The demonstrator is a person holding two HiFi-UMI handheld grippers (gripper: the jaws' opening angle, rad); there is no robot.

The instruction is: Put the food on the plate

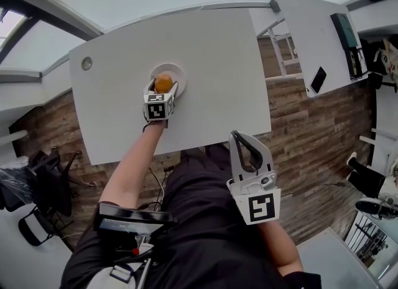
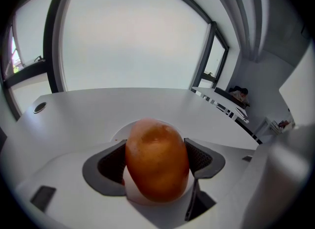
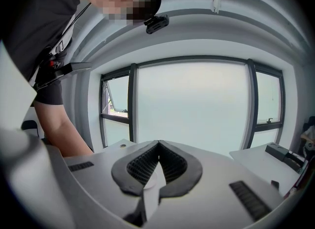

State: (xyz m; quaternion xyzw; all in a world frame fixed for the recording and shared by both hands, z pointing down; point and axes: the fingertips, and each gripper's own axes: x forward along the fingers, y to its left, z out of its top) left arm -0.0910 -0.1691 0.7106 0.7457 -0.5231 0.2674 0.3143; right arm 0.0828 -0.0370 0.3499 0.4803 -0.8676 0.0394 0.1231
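White table (image 1: 211, 64) — bare work surface over a wood-plank floor (image 1: 298, 132), with glazed walls beyond.

Item 1, nearest: right gripper (image 1: 235, 135), at 5 o'clock in the head view, off the table's near edge by the person's lap. Jaws closed tip to tip, nothing between them. Idle.

Item 2: left gripper (image 1: 162, 87), at 11 o'clock, arm stretched across the table. Jaws stand wide, with both pads against the flanks of Item 3.

Item 3: food (image 2: 157, 161) — one rounded orange-brown piece, smooth-skinned, kind uncertain. Clasped in the left gripper directly over Item 4. Whether its underside touches the plate cannot be told.

Item 4: plate (image 1: 179, 68), small, white and round. Its rim shows at 12 o'clock of the food.

Item 5, far: cable hole (image 1: 86, 63) at 10 o'clock; second desk (image 1: 311, 33) at 2 o'clock.

Handling note, as a judgement: the step in hand looks like the set-down.
- Lower until the piece bears on the plate's middle.
- Part the jaws evenly so neither pad nudges it, since a round piece may roll.
- Draw back along the jaw line, not sideways, keeping clear of the rim.
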